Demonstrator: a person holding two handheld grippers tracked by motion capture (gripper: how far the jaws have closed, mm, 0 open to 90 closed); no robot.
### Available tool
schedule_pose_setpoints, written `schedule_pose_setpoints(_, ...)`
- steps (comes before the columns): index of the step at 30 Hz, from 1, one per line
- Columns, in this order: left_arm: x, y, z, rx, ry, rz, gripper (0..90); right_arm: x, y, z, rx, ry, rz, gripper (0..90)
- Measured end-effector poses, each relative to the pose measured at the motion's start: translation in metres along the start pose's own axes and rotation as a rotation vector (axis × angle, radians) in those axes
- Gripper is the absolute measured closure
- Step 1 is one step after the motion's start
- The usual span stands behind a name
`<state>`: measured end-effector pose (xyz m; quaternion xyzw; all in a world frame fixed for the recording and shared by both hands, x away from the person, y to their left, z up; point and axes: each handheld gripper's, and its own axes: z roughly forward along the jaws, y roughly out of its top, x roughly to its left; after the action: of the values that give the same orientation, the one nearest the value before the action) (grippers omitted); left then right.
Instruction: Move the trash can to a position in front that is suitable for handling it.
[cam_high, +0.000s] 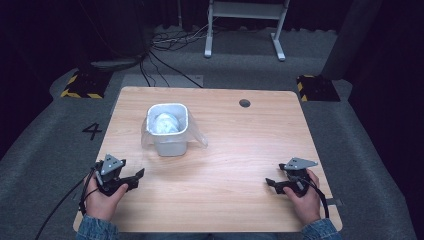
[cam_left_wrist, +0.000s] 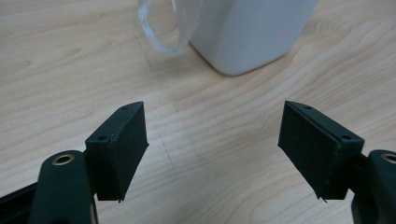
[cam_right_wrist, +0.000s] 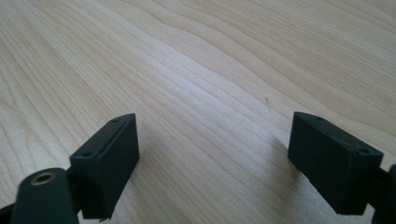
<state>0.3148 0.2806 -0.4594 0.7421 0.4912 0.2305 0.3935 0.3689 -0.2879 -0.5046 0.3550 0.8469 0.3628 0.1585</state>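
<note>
Table pale wood, grey carpet around | white bin upright, clear liner draped over rim | left gripper wide, empty | right gripper wide, empty

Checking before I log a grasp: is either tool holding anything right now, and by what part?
Nothing is held. The left tool and right tool are both open over bare table.

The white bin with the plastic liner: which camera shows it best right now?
The high view: the whole white bin shows, its clear liner draped over the rim and something crumpled and pale inside. The left gripper view catches its lower corner and a liner fold. The right gripper view shows the table.
</note>
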Motion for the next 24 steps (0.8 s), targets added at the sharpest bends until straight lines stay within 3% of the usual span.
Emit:
schedule_pose_setpoints(3, -0.002, 0.008, -0.004, -0.012, 0.004, 0.011, 28.0, 0.000, 0.000, 0.000, 0.000, 0.000, 0.000, 16.5)
schedule_pose_setpoints(16, -0.001, 0.040, -0.020, -0.074, 0.041, 0.006, 25.7, 0.000, 0.000, 0.000, 0.000, -0.003, 0.003, 16.5)
schedule_pose_setpoints(24, 0.004, 0.062, -0.025, -0.141, 0.047, 0.000, 25.2, 0.001, 0.000, 0.000, 0.001, -0.004, 0.004, 16.5)
